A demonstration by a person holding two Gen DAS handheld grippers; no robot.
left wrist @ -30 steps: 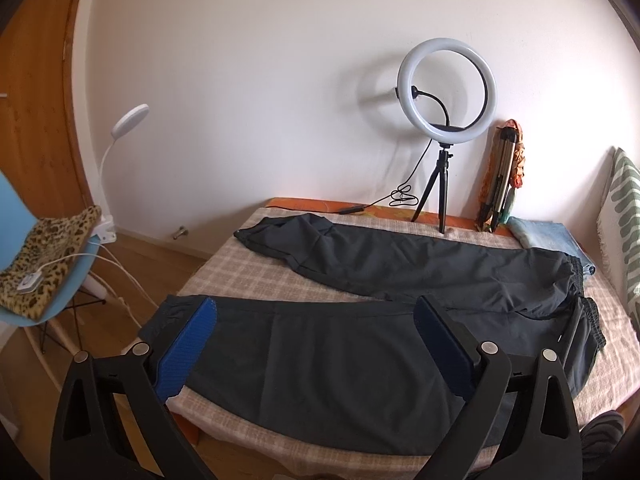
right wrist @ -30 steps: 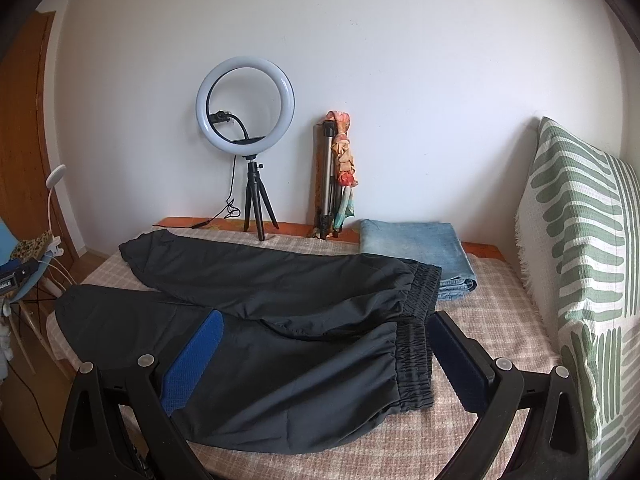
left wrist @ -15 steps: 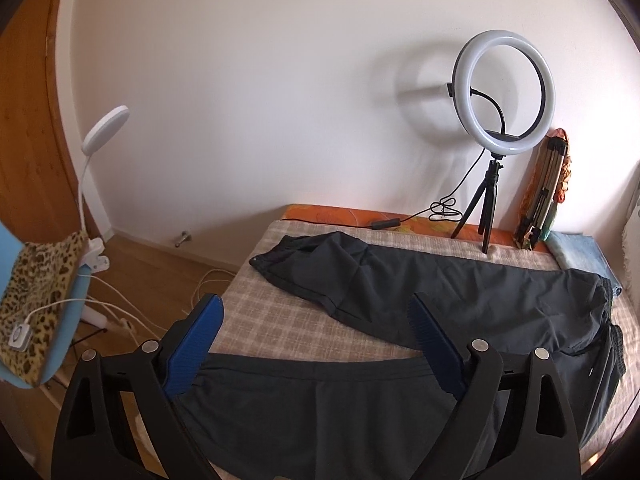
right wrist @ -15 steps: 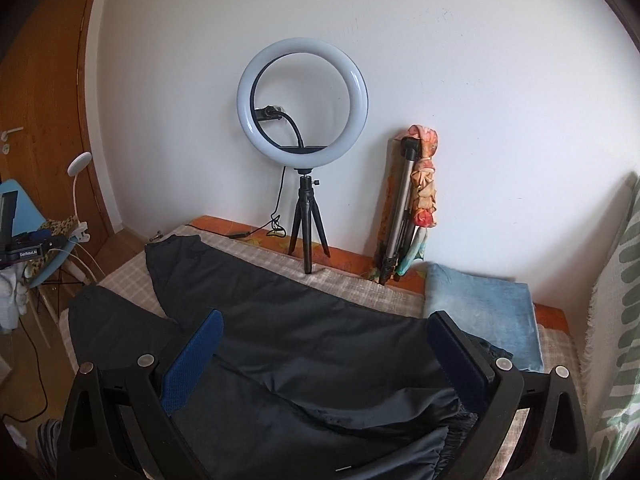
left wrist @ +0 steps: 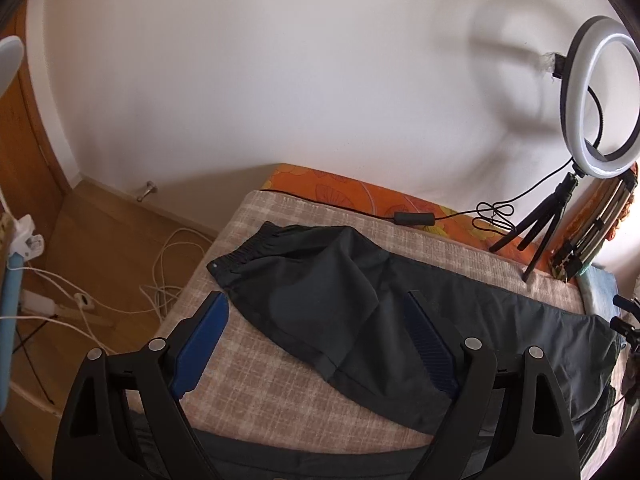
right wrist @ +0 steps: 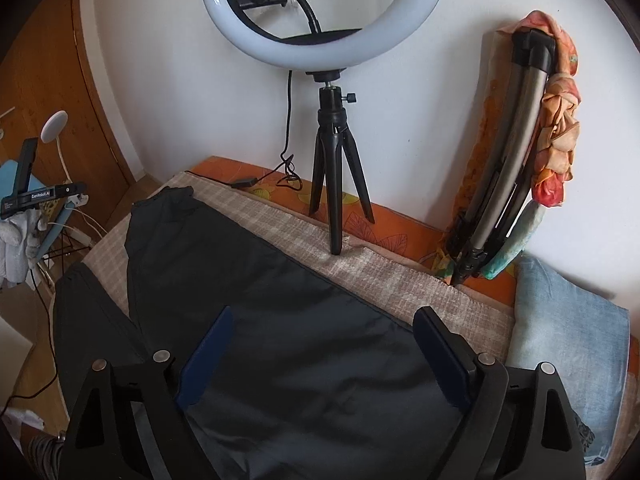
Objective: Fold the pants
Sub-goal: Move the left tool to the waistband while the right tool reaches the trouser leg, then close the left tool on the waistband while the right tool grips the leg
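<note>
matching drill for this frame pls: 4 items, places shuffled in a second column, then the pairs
Things:
1. pants
2. ring light
3. folded blue cloth
4. folded tripod

Places:
A. leaning on the wall, patterned scarf draped over it
B. spread flat on the checked bed cover
C. standing on its small tripod at the wall side of the bed
D. lying at the bed's right end

Pairs: 1-B, 2-C, 3-D, 4-A

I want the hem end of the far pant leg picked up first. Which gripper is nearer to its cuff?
Left. The left gripper hangs open right by the cuff. The right gripper is open over the pants' wider upper part, the cuff far off.
</note>
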